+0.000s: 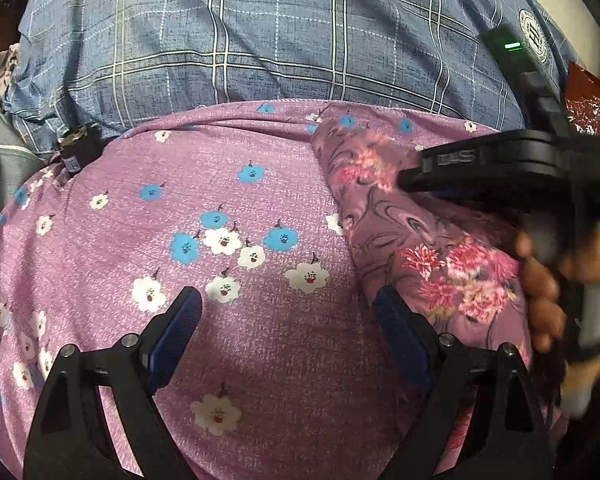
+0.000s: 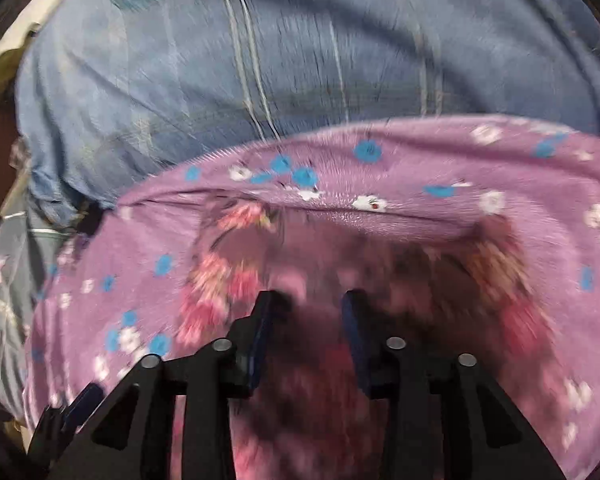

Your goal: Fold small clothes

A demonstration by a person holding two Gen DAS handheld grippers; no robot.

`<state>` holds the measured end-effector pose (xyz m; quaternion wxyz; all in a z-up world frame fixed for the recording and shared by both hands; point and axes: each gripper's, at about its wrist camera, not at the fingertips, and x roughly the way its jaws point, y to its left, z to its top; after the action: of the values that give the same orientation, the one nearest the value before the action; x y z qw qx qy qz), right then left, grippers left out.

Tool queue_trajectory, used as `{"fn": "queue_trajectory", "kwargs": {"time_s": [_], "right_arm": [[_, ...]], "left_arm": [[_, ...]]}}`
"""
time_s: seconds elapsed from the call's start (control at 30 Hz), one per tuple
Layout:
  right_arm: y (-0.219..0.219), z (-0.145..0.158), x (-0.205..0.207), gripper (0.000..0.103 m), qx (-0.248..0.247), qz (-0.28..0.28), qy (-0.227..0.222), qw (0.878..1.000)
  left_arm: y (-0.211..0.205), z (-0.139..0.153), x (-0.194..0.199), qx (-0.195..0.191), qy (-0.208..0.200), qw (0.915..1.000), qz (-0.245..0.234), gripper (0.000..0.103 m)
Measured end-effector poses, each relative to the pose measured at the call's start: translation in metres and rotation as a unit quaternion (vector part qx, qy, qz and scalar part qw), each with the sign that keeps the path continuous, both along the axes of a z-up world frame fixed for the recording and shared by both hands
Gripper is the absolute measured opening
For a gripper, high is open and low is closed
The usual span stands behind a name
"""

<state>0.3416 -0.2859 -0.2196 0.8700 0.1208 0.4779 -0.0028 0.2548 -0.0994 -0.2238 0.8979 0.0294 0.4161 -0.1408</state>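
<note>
Mauve cloth with a pink chrysanthemum print, the small garment to be folded, lies as a thick folded strip along the right side of a lilac sheet scattered with white and blue flowers, which in turn covers the near part of a bed dressed in a blue-grey checked cover. What could go wrong first is a snagged layer: the right gripper stands right over the garment with its jaws partly apart, and in its own blurred view I cannot tell whether the pads touch the cloth or hang clear of it, so a close from here might catch the lilac sheet beneath along with the garment, or only the top ply, and drag the fold crooked. The blur itself suggests a fast sweep, which could rumple the strip. Seen from the left wrist, the right gripper's black tips rest over the strip's far end, a hand wrapped on its handle near the right edge. The left gripper is spread wide and holds nothing; bare sheet lies between its fingers, with the garment's near left edge just beside, perhaps touching, its right-hand finger.
</note>
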Motion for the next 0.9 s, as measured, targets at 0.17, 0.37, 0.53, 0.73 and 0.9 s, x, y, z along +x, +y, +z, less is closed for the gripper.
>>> {"fn": "queue_trajectory", "kwargs": {"time_s": [0.17, 0.37, 0.53, 0.73, 0.9], "right_arm": [[-0.017, 0.007, 0.012, 0.043, 0.051, -0.011, 0.012, 0.999], [-0.046, 0.043, -0.048, 0.044, 0.029, -0.052, -0.051, 0.997], [-0.052, 0.043, -0.112, 0.044, -0.011, -0.057, -0.06, 0.996], [-0.039, 0.009, -0.143, 0.046, -0.05, -0.02, -0.055, 0.997], [-0.037, 0.028, -0.155, 0.046, -0.074, 0.002, -0.103, 0.992]], "left_arm": [[0.006, 0.001, 0.011, -0.022, 0.009, 0.9996, 0.016, 0.089], [0.005, 0.021, 0.001, -0.061, -0.013, 0.9981, 0.002, 0.089], [-0.024, 0.02, -0.015, -0.032, -0.015, 0.9978, -0.056, 0.09], [-0.041, 0.009, -0.018, 0.002, -0.006, 0.9985, -0.055, 0.09], [-0.034, 0.028, -0.024, 0.015, -0.081, 0.9965, -0.016, 0.09]]}}
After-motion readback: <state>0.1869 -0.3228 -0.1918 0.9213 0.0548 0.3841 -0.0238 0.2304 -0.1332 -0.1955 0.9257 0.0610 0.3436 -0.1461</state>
